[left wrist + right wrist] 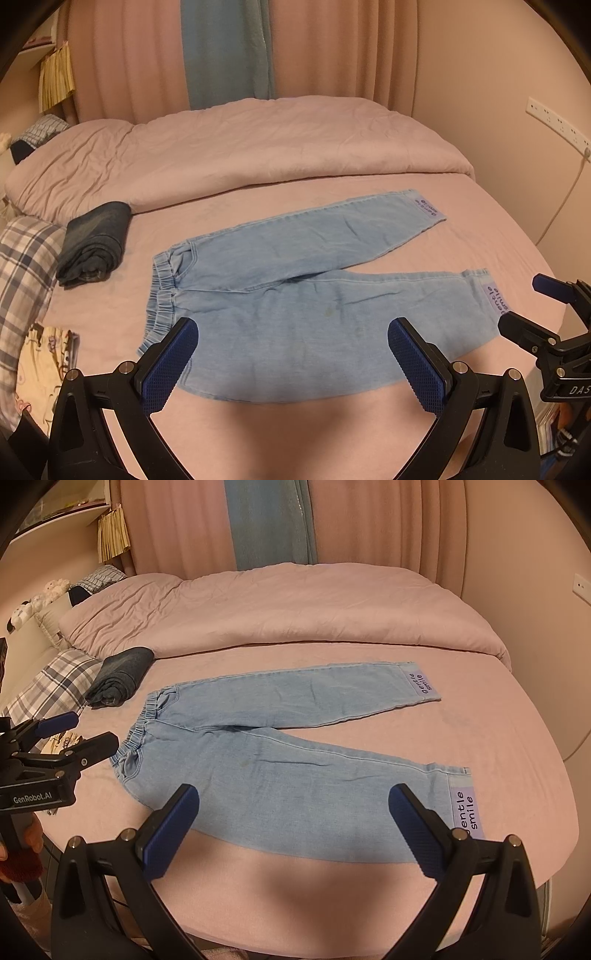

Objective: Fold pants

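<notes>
We log the pants [295, 295] lying flat and unfolded on the bed [258, 184], waistband left, 2 legs splayed right; left tongs [293, 363] and right tongs [293, 829] hover released, so we judge the first fold next: near leg onto far.

In the left wrist view, the left gripper [291, 363] covers the near waist corner of the pants [295, 295], and the right gripper [532, 306] is cut by the right edge. At the left edge of the right wrist view, a hand [31, 836] shows only partly.
</notes>
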`<state>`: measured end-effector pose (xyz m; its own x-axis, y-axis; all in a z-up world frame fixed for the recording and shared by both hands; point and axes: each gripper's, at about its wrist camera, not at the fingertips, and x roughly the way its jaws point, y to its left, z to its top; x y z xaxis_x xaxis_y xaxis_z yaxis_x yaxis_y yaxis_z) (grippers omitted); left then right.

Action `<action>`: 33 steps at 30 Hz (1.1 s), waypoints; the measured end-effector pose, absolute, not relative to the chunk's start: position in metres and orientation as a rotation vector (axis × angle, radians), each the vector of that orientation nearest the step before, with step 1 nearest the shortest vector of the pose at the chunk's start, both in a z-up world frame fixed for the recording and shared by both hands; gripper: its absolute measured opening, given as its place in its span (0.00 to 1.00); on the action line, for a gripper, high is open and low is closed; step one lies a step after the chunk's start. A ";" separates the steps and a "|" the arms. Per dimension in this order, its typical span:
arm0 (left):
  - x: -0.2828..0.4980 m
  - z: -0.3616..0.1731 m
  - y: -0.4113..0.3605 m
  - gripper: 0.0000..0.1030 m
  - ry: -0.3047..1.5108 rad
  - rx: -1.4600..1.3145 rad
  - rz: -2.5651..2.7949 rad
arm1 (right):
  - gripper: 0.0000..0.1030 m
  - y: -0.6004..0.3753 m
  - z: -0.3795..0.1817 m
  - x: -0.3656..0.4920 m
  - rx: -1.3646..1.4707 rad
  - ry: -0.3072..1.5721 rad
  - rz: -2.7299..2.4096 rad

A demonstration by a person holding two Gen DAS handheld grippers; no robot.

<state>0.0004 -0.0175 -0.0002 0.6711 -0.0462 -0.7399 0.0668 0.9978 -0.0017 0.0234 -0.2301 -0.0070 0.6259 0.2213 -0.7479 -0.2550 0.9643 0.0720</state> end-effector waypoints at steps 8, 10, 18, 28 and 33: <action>-0.001 0.000 -0.019 0.99 0.836 0.029 -0.067 | 1.00 -0.231 -0.007 0.023 -0.041 0.855 0.273; -0.001 0.000 -0.019 0.99 0.835 0.029 -0.067 | 1.00 -0.231 -0.007 0.023 -0.041 0.855 0.273; -0.001 -0.001 -0.020 0.99 0.835 0.029 -0.067 | 1.00 -0.231 -0.007 0.023 -0.041 0.856 0.273; 0.010 -0.016 -0.013 0.99 0.854 -0.040 -0.176 | 1.00 -0.233 -0.018 0.029 -0.030 0.880 0.272; 0.024 -0.039 0.009 0.99 0.881 -0.035 -0.139 | 1.00 -0.232 -0.034 0.040 -0.004 0.914 0.369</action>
<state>0.0245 0.0087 -0.0394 0.6281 -0.1359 -0.7662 0.1069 0.9904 -0.0880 0.0401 -0.2318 -0.0343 0.5520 0.3107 -0.7738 -0.3140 0.9371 0.1522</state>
